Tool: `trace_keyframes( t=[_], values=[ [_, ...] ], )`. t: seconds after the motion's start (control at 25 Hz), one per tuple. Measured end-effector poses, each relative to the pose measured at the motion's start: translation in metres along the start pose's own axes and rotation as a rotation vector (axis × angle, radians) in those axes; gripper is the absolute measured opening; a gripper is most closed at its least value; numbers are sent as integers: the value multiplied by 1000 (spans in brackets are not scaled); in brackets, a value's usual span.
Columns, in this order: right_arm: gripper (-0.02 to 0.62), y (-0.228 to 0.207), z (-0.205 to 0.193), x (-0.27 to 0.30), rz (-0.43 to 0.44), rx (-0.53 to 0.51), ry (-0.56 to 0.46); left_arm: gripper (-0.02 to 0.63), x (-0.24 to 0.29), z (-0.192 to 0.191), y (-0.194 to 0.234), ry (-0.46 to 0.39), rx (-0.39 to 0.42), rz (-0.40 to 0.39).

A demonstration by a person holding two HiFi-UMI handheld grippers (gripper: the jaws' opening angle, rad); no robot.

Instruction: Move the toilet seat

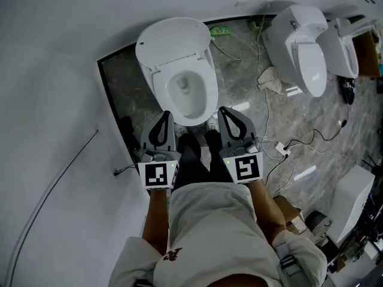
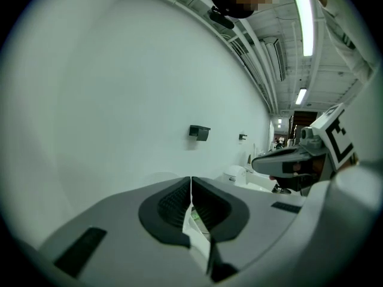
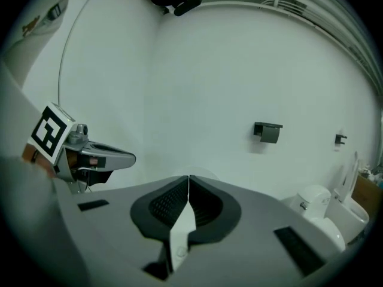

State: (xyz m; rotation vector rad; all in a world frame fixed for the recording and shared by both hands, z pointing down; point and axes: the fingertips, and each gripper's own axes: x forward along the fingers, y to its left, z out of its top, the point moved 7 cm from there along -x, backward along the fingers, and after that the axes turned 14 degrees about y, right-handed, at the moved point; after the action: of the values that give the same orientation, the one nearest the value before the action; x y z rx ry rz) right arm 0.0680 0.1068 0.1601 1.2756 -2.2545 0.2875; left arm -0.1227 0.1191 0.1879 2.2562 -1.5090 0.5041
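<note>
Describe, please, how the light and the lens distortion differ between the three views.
Head view: dim, even light, with white glare streaks on the glossy floor; the toilet is sharp. Left gripper view: strong fisheye bend and black corners; the ceiling lamp is burnt out to white. Right gripper view: same fisheye and dark rim; soft even light on the wall, the black wall holder sharp.

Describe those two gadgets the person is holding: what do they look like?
Both the left gripper and right gripper are grey, with two dark-lined jaws tapering to a point. Each carries a white cube printed with black square markers, beside a small green light. The person wears a pale short-sleeved shirt.
</note>
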Motion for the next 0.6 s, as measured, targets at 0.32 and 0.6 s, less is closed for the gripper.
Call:
trace_keyframes(
  t=[0.32, 0.6],
  values=[
    [21, 17, -42, 31, -20, 62, 61, 23, 19, -43, 10, 52, -14, -23],
    [21, 28, -78, 50, 22, 92, 115, 23, 30, -75, 13, 85, -40, 11]
  ],
)
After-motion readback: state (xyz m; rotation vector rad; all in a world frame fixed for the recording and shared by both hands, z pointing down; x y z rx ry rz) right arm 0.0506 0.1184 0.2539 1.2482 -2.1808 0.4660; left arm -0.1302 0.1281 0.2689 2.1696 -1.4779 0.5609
